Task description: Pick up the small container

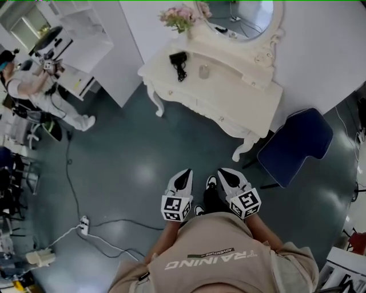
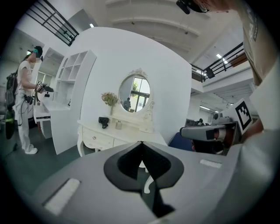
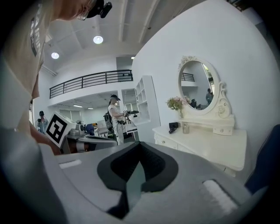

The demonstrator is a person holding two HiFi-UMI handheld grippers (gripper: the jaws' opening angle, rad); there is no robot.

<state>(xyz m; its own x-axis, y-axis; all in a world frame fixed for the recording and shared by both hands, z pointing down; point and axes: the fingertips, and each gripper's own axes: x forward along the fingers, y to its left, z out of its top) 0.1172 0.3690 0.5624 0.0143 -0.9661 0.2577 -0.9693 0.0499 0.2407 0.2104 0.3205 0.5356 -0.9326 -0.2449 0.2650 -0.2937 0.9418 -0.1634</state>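
Observation:
The small container, a little pale jar, stands on the white dressing table, next to a black device. It also shows far off in the left gripper view and the right gripper view. My left gripper and right gripper hang side by side before my body, over the floor and well short of the table. In its own view the left gripper has its jaws meeting at the tip, nothing between them. The right gripper looks the same, shut and empty.
A round mirror and pink flowers top the dressing table. A dark blue chair stands at its right end. Cables and a power strip lie on the floor at left. A person stands by white shelves.

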